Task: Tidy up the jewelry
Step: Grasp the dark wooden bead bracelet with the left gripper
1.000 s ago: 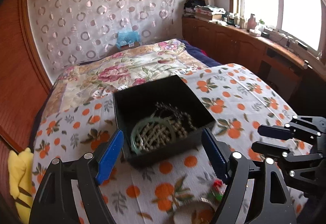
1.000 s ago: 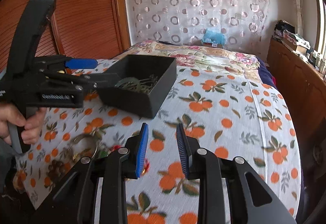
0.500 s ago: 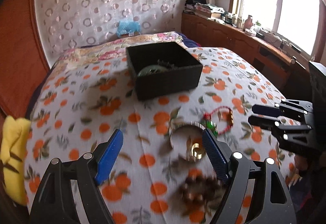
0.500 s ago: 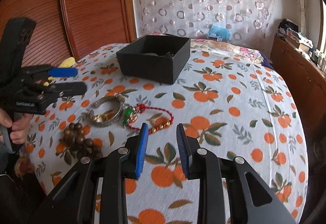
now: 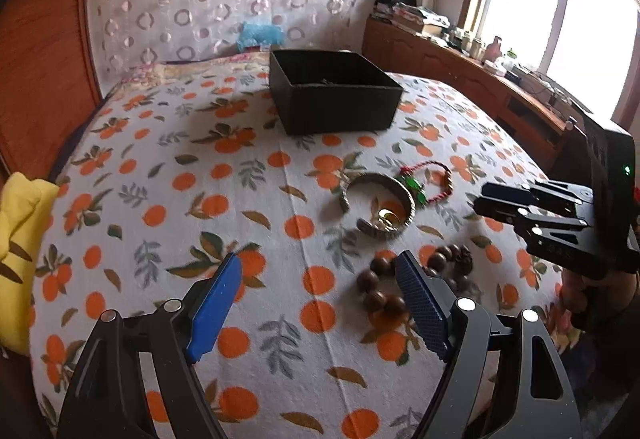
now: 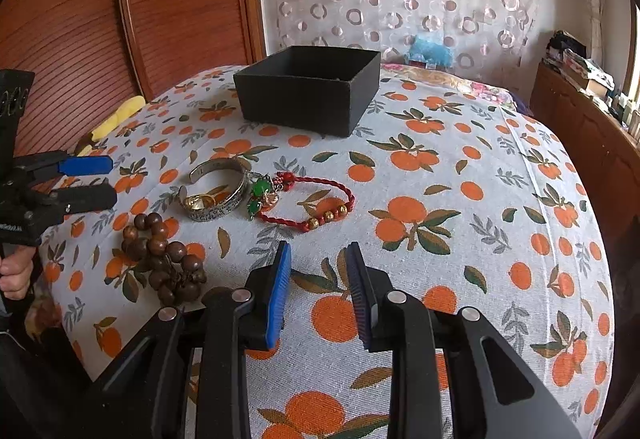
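A black open box [image 5: 332, 107] [image 6: 296, 103] stands far back on the orange-print cloth. Nearer lie a silver bangle [image 5: 404, 195] [image 6: 224, 203] with a gold ring [image 6: 198, 201] inside it, a green pendant [image 6: 260, 189], a red cord bracelet [image 5: 440, 183] [image 6: 348, 195] and a brown wooden bead bracelet [image 5: 376, 287] [image 6: 164, 255]. My left gripper [image 5: 318, 259] [image 6: 110, 181] hovers just left of the beads, jaws wide and closing, with only cloth between them. My right gripper [image 6: 319, 247] [image 5: 482, 197] hangs in front of the red bracelet with a narrow gap and nothing in it.
A yellow soft item [image 5: 20, 223] lies at the cloth's left edge. Wooden panelling [image 6: 80, 19] rises behind it, and a cluttered wooden sideboard [image 5: 460, 75] runs under the window on the right. The cloth drops off at the near edge.
Both grippers have drawn back from the black box, which now sits far off. The loose jewellery on the cloth has come into full view near the fingers.
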